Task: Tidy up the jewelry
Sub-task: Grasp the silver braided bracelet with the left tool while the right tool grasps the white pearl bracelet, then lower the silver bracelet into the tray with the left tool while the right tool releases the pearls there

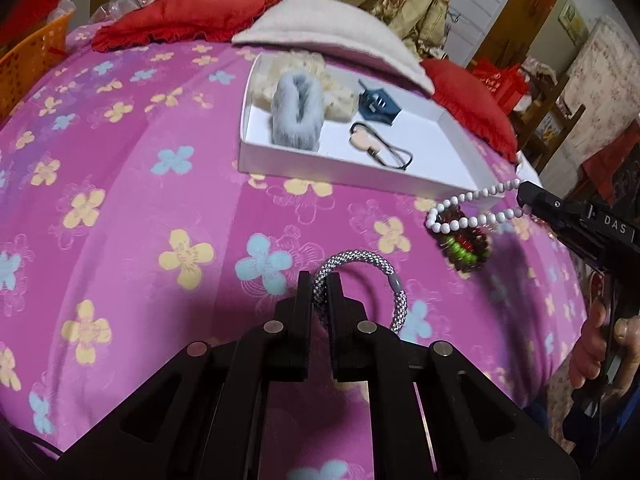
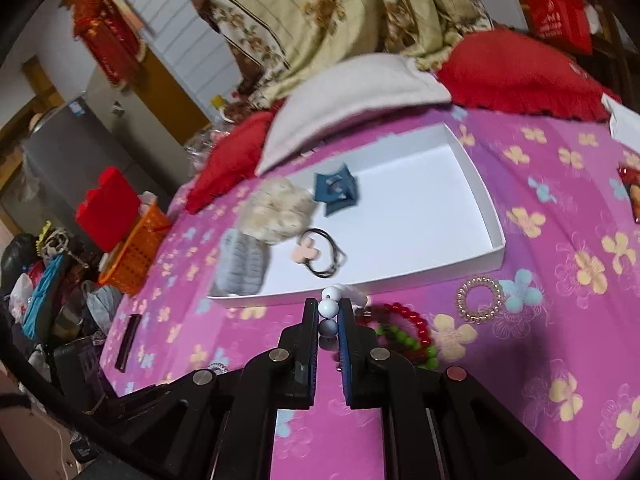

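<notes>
My left gripper (image 1: 320, 280) is shut on a silver braided bracelet (image 1: 360, 258), held just above the pink flowered bedspread (image 1: 140, 200). To its right, my right gripper (image 1: 522, 192) (image 2: 329, 312) is shut on a string of white beads (image 1: 464, 200) (image 2: 328, 307), which dangles over red and green bead bracelets (image 1: 464, 248) (image 2: 404, 316). Beyond lies the white box (image 1: 360, 172) (image 2: 482, 204). It holds a grey fuzzy scrunchie (image 1: 296, 112), a cream fluffy one (image 2: 276, 210), a blue claw clip (image 1: 378, 106) and a black hair tie with a pink flower (image 2: 310, 254).
A gold spiral hair tie (image 2: 478, 300) lies on the bedspread right of the bead bracelets. Red cushions (image 1: 180, 16) and a white pillow (image 1: 328, 28) border the far side. An orange basket (image 2: 136, 248) and a black bar (image 2: 128, 342) sit at the left edge. A hand (image 1: 592, 344) grips the right handle.
</notes>
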Demonstrator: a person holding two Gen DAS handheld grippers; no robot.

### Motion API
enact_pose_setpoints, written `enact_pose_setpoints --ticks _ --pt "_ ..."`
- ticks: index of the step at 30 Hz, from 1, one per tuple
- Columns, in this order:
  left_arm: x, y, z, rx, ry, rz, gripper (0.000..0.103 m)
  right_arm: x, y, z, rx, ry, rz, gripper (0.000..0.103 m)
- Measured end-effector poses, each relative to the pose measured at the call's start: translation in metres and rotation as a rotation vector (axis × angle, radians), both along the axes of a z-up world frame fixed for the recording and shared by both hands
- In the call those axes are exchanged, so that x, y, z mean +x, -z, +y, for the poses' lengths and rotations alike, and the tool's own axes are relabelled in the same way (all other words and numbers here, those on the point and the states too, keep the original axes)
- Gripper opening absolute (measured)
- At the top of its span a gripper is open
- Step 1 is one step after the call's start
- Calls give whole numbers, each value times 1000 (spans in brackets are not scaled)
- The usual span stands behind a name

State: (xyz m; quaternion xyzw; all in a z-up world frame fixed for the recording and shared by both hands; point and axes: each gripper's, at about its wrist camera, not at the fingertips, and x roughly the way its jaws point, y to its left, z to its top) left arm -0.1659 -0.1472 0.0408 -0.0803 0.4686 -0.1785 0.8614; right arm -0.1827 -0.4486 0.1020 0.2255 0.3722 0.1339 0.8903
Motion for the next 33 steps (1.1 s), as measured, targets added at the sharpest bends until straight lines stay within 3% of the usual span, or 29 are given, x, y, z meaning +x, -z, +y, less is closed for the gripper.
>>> enact_pose_setpoints --ticks 8,16,24,30,33 --pt "-21 -28 4 -9 3 -52 6 -34 -24 -7 45 0 -63 8" --pt "-28 -41 1 4 7 -75 6 -41 -47 -17 2 -1 -103 8" --pt "-5 -58 -10 0 23 -80 6 5 -58 -31 -92 -11 -80 8" --pt "43 -66 -53 -34 76 -76 6 69 -56 -35 -173 -12 -37 8" --pt "73 -63 -85 -2 100 -83 6 109 -52 -30 -227 -25 -9 8"
